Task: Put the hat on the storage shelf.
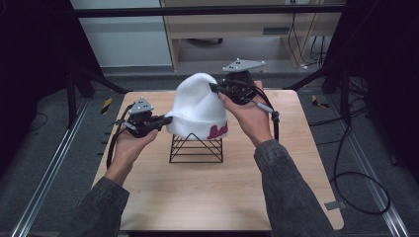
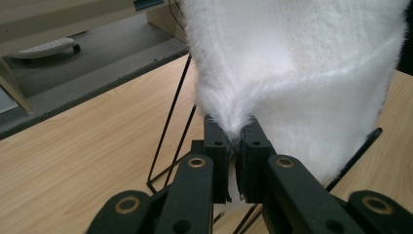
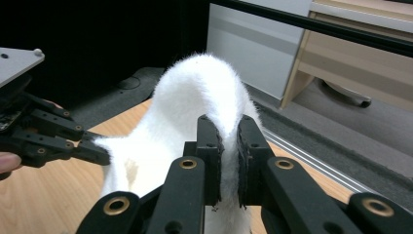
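I have the fluffy white knit beanie with a pink logo (image 1: pixel 197 106) pinched on both sides, hanging over the black wire pyramid stand (image 1: pixel 196 148) on the light wooden table (image 1: pixel 222 192). My left gripper (image 1: pixel 165 120) has its jaws clenched on the folded brim, and my right gripper (image 1: pixel 213 87) has its jaws clenched on the fabric near the crown. I judge the hat light, soft and floppy, so the thick brim gives the safest hold.
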Available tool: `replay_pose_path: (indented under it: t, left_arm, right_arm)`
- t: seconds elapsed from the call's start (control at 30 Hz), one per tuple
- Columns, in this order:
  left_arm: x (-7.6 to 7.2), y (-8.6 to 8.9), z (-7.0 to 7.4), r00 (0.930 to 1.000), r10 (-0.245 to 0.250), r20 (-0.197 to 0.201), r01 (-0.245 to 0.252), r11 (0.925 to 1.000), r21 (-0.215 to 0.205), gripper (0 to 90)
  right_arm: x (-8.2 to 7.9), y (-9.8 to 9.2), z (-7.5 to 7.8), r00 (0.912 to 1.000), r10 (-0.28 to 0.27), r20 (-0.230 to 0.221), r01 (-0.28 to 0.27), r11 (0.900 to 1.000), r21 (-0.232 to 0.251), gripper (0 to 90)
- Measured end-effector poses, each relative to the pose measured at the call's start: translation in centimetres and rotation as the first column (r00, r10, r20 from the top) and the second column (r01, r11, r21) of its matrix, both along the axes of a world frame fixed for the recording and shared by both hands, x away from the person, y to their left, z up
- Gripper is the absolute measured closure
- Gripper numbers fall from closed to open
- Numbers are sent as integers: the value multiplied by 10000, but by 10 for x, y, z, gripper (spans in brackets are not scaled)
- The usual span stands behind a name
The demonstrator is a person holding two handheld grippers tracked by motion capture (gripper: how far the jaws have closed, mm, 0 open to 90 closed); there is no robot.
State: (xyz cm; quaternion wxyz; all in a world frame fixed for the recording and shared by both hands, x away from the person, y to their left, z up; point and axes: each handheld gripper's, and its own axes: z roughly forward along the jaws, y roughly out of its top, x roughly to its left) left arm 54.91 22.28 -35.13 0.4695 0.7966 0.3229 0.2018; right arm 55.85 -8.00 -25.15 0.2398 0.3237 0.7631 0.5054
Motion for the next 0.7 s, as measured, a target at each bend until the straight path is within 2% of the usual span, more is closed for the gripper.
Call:
replay_pose_path:
  t: [0.13, 0.33, 0.43, 0.5, 0.7]
  left_arm:
    - [-6, 3, 2, 9999, -94, 76, 94, 10000, 18, 845]
    - [-14, 6, 1, 9997, -225, 115, 223, 9996, 143, 845]
    - [-17, 7, 1, 9996, -269, 113, 267, 9996, 126, 844]
    - [-20, 8, 1, 9993, -337, 146, 334, 9993, 175, 844]
    - [-22, 10, 4, 9990, -364, 252, 367, 9992, -146, 844]
  right_arm:
    - [-7, 1, -1, 9997, 238, 3, -238, 9997, -73, 825]
    - [-22, -4, 0, 9985, 539, -22, -538, 9985, 109, 825]
    - [-28, -5, -1, 9972, 735, -142, -728, 9966, 395, 826]
    - [-31, -6, -1, 9957, 899, -217, -880, 9931, 780, 826]
    - [-36, -10, 2, 9958, 908, -148, -890, 9915, 951, 827]
